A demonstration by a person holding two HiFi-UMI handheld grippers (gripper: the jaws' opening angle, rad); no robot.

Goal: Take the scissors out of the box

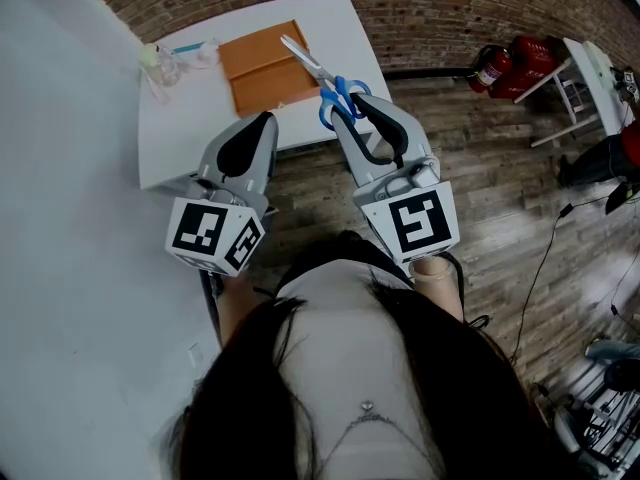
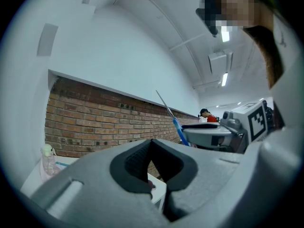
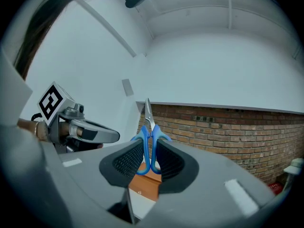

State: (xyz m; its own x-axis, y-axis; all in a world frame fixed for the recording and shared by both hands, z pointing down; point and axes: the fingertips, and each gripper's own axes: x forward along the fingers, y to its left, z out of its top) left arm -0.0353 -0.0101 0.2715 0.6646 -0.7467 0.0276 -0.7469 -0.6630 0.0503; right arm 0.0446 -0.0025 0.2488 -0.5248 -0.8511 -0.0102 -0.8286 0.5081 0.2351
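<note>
My right gripper is shut on the blue handles of the scissors. It holds them in the air over the near right corner of the white table, and the steel blades point away over the brown box. In the right gripper view the scissors stand upright between the pads, above the box. My left gripper hovers at the table's near edge, left of the scissors. Its jaws are shut with nothing in them. In the left gripper view the scissors slant up beside the right gripper.
A small clear bottle and some plastic wrap lie at the table's far left corner. A brick wall runs behind the table. On the wooden floor to the right stand a red fire extinguisher and another white table.
</note>
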